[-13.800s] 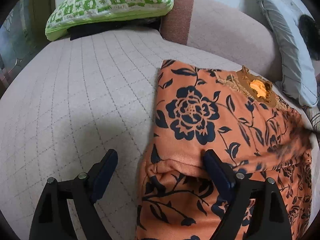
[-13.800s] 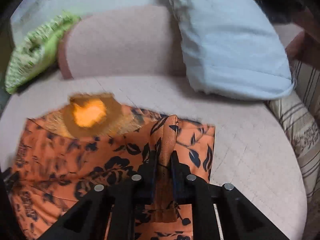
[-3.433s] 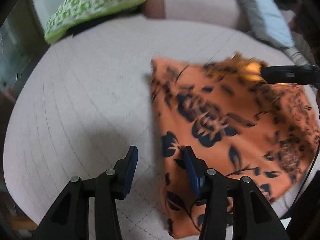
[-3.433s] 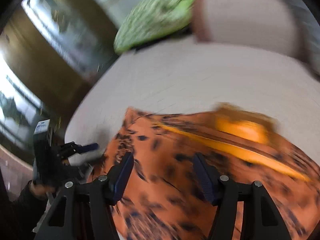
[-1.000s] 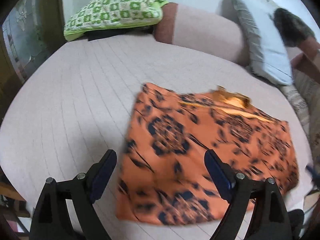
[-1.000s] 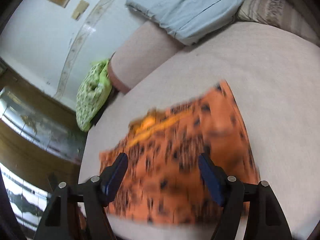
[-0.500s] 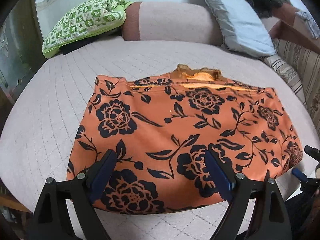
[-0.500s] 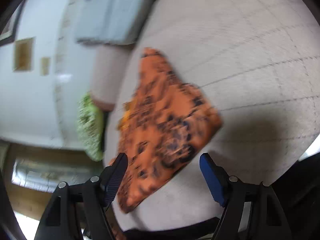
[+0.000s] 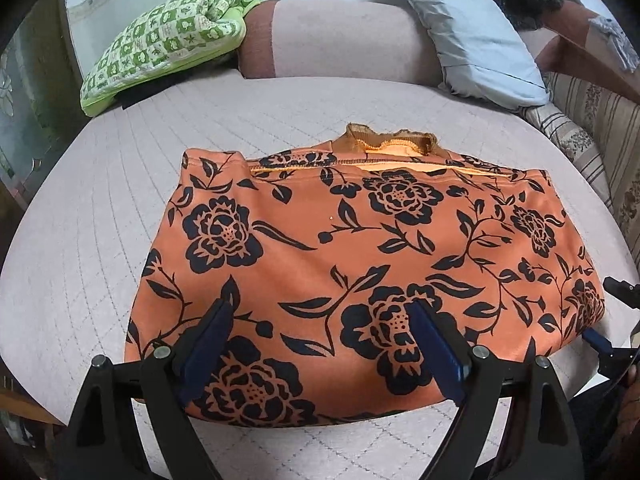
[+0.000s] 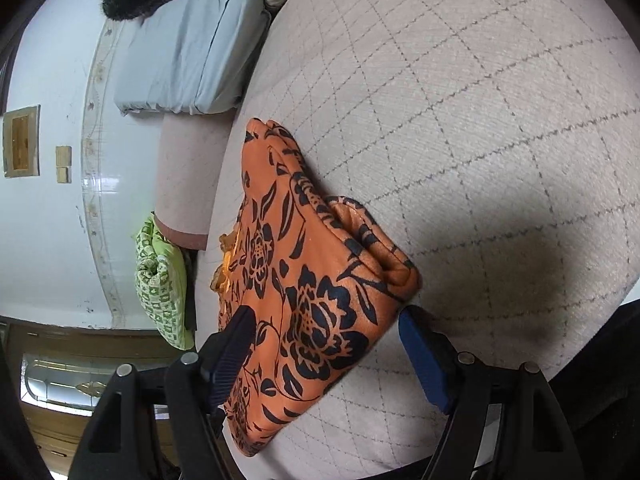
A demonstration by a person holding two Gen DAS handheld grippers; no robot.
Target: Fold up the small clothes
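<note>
Orange floral-print folded garment (image 9: 360, 248) lying flat on quilted beige cushion (image 9: 100, 220), long axis running left-right. Holding left gripper (image 9: 320, 344) apart over near edge; right gripper (image 10: 326, 344) apart, straddling right-end corner, closer.

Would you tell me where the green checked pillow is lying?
In the left wrist view the green checked pillow lies upper left, at the bolster's left end.

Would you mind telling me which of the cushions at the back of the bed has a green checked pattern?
It is the green checked cushion at the far left, beside the plain pink bolster. The grey pillow to the right is one flat colour with no pattern.
</note>
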